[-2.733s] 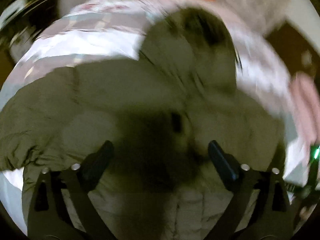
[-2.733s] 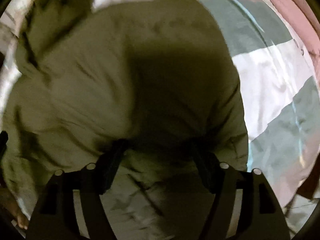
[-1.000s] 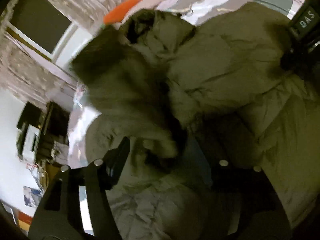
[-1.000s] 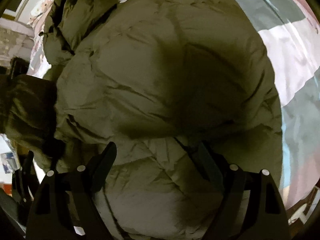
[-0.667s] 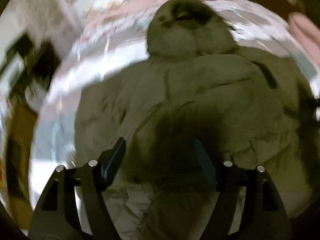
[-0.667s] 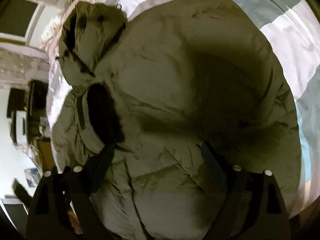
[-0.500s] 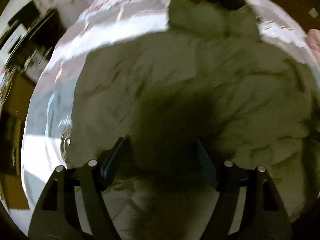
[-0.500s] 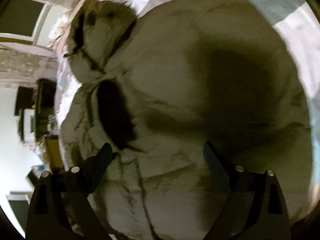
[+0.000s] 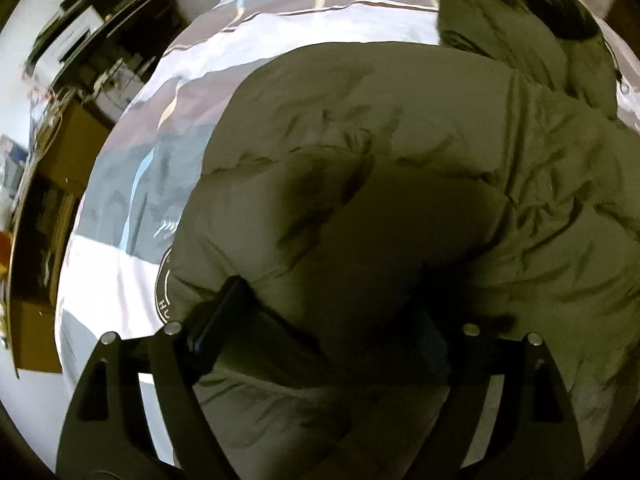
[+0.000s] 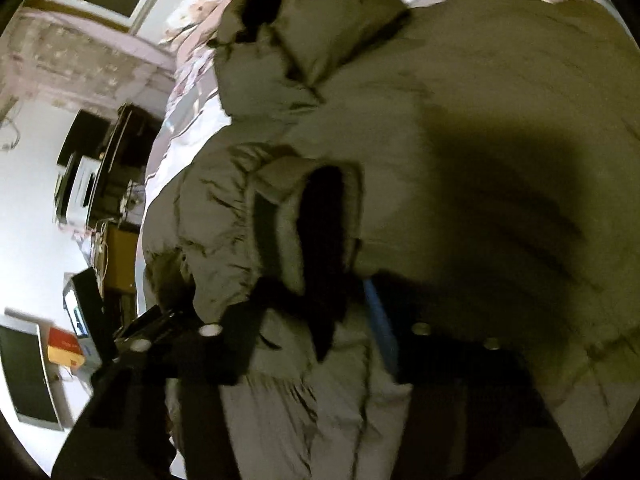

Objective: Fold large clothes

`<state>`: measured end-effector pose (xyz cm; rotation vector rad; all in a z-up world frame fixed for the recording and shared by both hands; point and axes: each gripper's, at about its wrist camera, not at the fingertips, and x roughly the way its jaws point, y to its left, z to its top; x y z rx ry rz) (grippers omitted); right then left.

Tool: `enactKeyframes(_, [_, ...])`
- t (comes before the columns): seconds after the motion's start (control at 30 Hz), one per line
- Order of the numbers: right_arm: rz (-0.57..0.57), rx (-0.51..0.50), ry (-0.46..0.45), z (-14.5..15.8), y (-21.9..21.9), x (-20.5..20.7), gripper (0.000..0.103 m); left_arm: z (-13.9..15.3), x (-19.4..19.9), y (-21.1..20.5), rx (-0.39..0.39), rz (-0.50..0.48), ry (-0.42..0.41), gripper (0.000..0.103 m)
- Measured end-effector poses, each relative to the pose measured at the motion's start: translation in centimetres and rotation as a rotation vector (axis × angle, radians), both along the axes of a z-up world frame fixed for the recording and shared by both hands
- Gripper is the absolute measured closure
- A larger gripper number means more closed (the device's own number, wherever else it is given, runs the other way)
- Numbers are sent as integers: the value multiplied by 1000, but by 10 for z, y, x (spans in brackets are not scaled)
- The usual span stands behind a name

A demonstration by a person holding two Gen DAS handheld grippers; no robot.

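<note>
Since a moment ago the left gripper (image 9: 324, 316) has swung left, bringing more striped bedsheet (image 9: 132, 184) into view; its jaws stand wide apart with the olive puffer jacket (image 9: 400, 152) bulging between them, not clamped. On the right gripper (image 10: 316, 332), jaws stand open astride the sleeve cuff (image 10: 320, 216), folded across the jacket's body.

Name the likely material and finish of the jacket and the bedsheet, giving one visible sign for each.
Jacket: looks like a padded synthetic shell, perhaps nylon or polyester, matte olive; sign: puffy quilted sections with fine crinkles. Bedsheet: likely a smooth woven cotton or blend, with a slight sheen; sign: flat printed colour blocks and soft creases.
</note>
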<state>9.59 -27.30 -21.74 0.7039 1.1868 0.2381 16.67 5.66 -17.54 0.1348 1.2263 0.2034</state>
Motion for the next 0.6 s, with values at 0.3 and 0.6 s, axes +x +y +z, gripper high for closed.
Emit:
enactKeyframes(0.3, [-7,-68,-173,36,25,30,82,25,-4,22,-5,60,-107,13])
enactKeyframes(0.6, [-51,-198,-151,35,11,11,39,30,-4,33,-122,82,-77,12])
